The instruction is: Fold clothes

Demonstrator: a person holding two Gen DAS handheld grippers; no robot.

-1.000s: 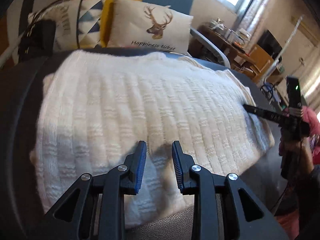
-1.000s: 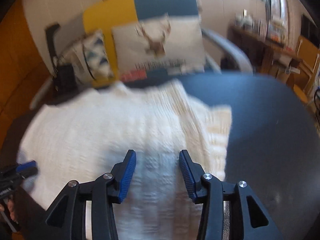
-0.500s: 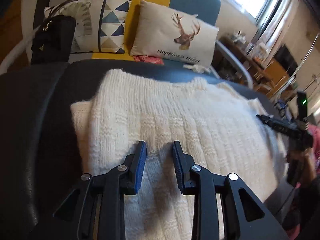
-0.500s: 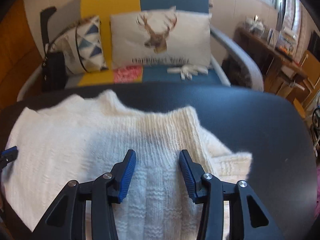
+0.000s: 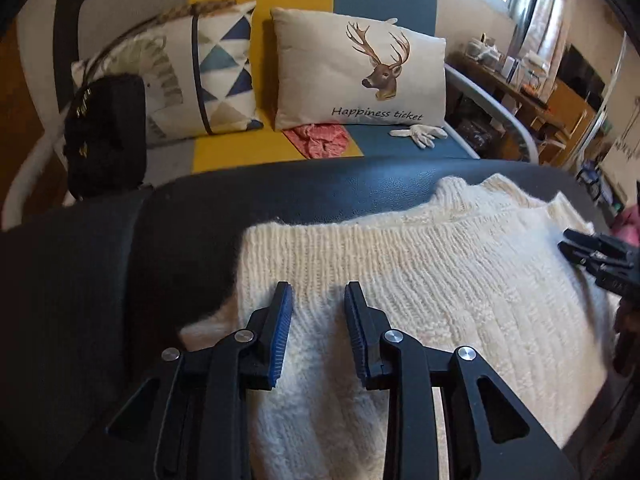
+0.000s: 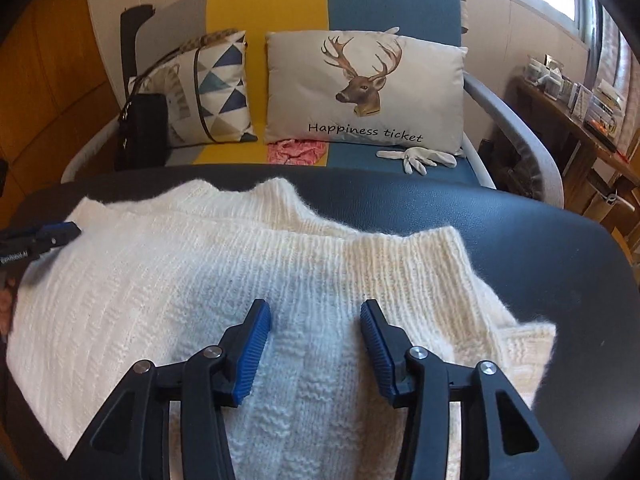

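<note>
A cream-white knitted sweater (image 6: 240, 280) lies spread flat on a dark, leather-like padded surface (image 6: 520, 232), taking up most of its near and middle part. The knit is chunky and fuzzy, with long vertical ribs crossed by bands of raised texture; along its far edge the fabric rises into two soft bumps, and one ribbed, cuff-like edge runs across the top layer. At its right side a folded layer sits on another layer whose corner sticks out beneath it toward the bare dark surface. The right gripper (image 6: 316, 320) hangs over the middle of the sweater, its blue-padded jaws opening and set fairly wide, with only flat knit showing between them and nothing pinched. The left gripper (image 5: 318, 300) hovers over the sweater's left part near its left edge, jaws parted moderately, likewise gripping nothing. Beyond the surface stands a yellow-and-blue sofa (image 6: 280, 4) carrying a deer-print cushion (image 6: 364, 88), a triangle-pattern cushion (image 6: 216, 88), a black handbag (image 6: 142, 132), a pink cloth (image 6: 294, 152) and a white glove (image 6: 416, 158).
</note>
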